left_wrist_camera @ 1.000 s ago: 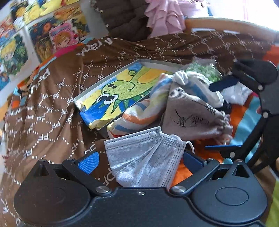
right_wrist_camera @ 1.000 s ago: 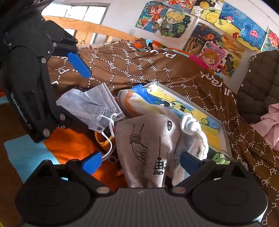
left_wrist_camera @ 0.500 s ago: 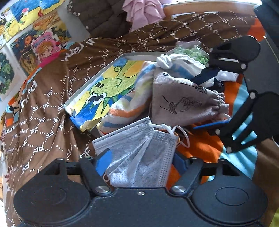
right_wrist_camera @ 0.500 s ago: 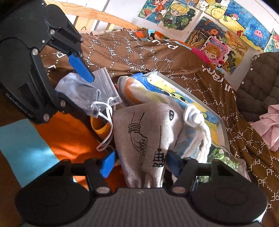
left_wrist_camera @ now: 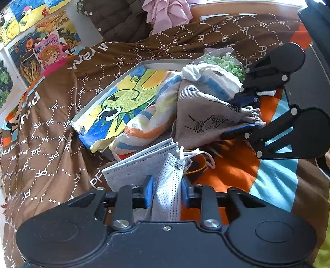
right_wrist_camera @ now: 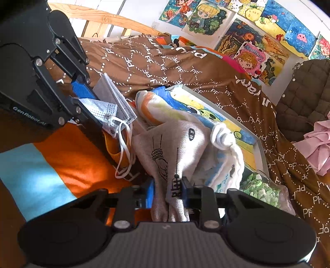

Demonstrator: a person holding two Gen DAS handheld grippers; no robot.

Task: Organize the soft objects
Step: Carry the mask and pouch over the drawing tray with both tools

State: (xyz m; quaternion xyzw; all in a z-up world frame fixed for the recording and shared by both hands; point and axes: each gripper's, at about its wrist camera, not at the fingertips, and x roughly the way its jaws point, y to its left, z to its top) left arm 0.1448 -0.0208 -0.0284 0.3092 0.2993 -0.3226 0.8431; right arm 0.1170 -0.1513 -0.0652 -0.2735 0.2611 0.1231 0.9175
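Change: both grippers' jaws have just been closing; a second ago each stood wide around its cloth, and the pads now press on it. The masks, flat before, now bunch up between the left pads.
Left gripper: clamped on the near edge of the masks; its blue pads pinch the white one into a fold.
Masks: two, one grey and one white, stacked, with white ear loops trailing onto the orange patch of the blanket.
Right gripper: clamped on the near end of the grey bag, which gathers into a narrow neck between the pads.
Grey bag: one, printed with a black hand drawing and dark lettering; it lies against the tray's near side, over other cloth.
Striped cloth: one roll, orange, blue and yellow, resting half in the tray, just beside the masks.
White cloth: one bundle with blue marks, behind the grey bag, at the tray's edge.
Tray: one, shallow, grey-rimmed, lined with a green dinosaur drawing.
Green bag: one clear bag of green pieces, touching the white cloth.
Blanket: brown with white letters, with orange and light blue patches near the grippers.
Wall: many colourful drawings; the count is unclear.
Beyond: one dark quilted jacket and one pink garment.
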